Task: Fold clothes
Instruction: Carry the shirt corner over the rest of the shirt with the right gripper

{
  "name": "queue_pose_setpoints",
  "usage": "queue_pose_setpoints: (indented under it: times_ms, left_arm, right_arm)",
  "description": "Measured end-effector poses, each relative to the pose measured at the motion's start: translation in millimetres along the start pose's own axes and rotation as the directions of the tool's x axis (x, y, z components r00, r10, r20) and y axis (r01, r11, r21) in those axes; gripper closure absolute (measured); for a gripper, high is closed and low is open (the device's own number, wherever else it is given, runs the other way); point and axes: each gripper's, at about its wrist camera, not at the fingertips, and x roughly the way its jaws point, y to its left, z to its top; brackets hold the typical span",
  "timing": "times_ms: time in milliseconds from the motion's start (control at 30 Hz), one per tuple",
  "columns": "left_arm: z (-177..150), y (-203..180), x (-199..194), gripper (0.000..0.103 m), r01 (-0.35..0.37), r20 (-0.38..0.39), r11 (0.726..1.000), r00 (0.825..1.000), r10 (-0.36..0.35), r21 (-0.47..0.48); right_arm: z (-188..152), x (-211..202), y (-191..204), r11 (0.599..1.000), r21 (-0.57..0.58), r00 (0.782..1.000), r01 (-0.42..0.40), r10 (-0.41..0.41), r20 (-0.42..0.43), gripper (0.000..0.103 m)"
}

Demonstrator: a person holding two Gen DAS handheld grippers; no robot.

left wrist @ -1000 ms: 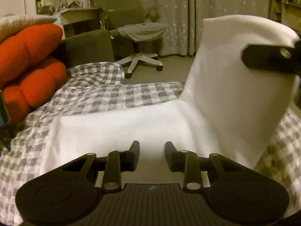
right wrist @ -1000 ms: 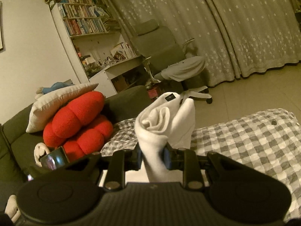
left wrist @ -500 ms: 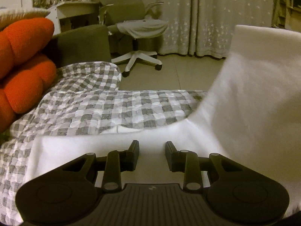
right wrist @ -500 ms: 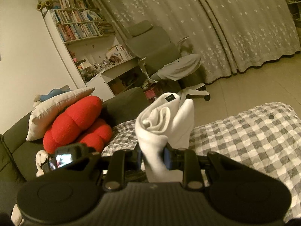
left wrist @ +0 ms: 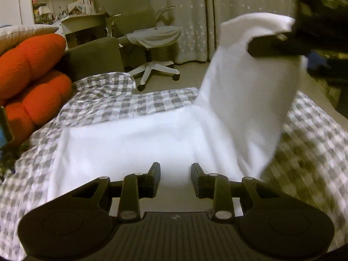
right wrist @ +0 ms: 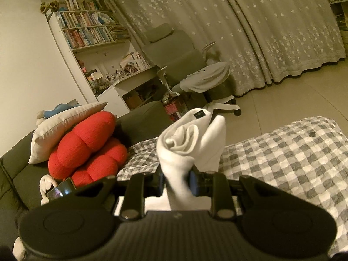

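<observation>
The right gripper [right wrist: 175, 180] is pinching a bunched corner of the white garment [left wrist: 134, 143], lifting it off the checked blanket [left wrist: 130, 106] (bare blanket lying rightward); the left gripper [left wrist: 175, 174] is hovering spread above the garment's near edge.

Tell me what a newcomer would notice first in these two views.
First, the white garment spread over the checked blanket, one end lifted high at the right, bunched in the shut right tool. Next, the red cushion on the sofa at left. The left tool sits open over the flat cloth.
</observation>
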Motion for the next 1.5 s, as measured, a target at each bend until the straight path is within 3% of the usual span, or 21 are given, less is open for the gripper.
queue_pose_setpoints:
  times_ms: [300, 433, 600, 733, 867, 1000, 1167, 1267, 1367, 1500]
  left_arm:
    - [-24.2, -5.5, -24.8, 0.072, 0.047, 0.001, 0.999, 0.999, -0.047, 0.010]
    - [-35.5, -4.7, -27.7, 0.072, 0.111, -0.009, 0.993, 0.994, -0.110, 0.047]
    - [-27.7, 28.4, -52.1, 0.072, 0.220, 0.059, 0.973, 0.975, -0.216, -0.073]
    - [-20.6, 65.4, -58.0, 0.072, 0.228, 0.093, 0.956, 0.972, -0.214, -0.185]
    - [-23.6, 111.9, -47.4, 0.072, 0.258, 0.085, 0.893, 0.966, -0.244, -0.369]
    - [-31.6, 159.4, -35.7, 0.072, 0.289, 0.094, 0.777, 0.953, -0.286, -0.559]
    - [-40.6, 207.2, -36.1, 0.072, 0.323, 0.152, 0.640, 0.939, -0.309, -0.697]
    - [-45.5, 223.2, -35.0, 0.072, 0.310, 0.161, 0.598, 0.943, -0.290, -0.739]
    - [-50.3, 231.4, -30.6, 0.072, 0.307, 0.156, 0.573, 0.942, -0.298, -0.760]
    - [-56.2, 247.5, -26.5, 0.072, 0.297, 0.164, 0.511, 0.943, -0.289, -0.806]
  right_arm:
    - [-0.9, 0.7, 2.1, 1.000, -0.006, 1.000, 0.003, -0.003, 0.001, 0.081]
    - [-0.9, 0.3, 5.8, 1.000, -0.028, 1.000, 0.013, -0.013, 0.003, 0.081]
    - [-1.4, 0.3, 13.1, 0.997, -0.071, 1.000, 0.027, -0.027, 0.006, 0.081]
    - [-3.8, 3.3, 29.2, 0.989, -0.143, 0.999, 0.048, -0.047, 0.011, 0.081]
    - [-10.6, 9.3, 54.6, 0.971, -0.230, 0.998, 0.067, -0.065, 0.017, 0.081]
    - [-18.4, 18.3, 78.9, 0.955, -0.288, 0.998, 0.066, -0.065, 0.011, 0.082]
    - [-32.1, 33.7, 111.4, 0.930, -0.362, 0.998, 0.059, -0.062, 0.005, 0.082]
    - [-43.7, 46.7, 131.3, 0.914, -0.402, 0.998, 0.052, -0.062, -0.012, 0.082]
    - [-60.1, 58.6, 151.4, 0.896, -0.443, 0.998, 0.031, -0.051, -0.033, 0.082]
    - [-93.1, 71.9, 175.2, 0.853, -0.521, 0.996, -0.014, -0.036, -0.085, 0.083]
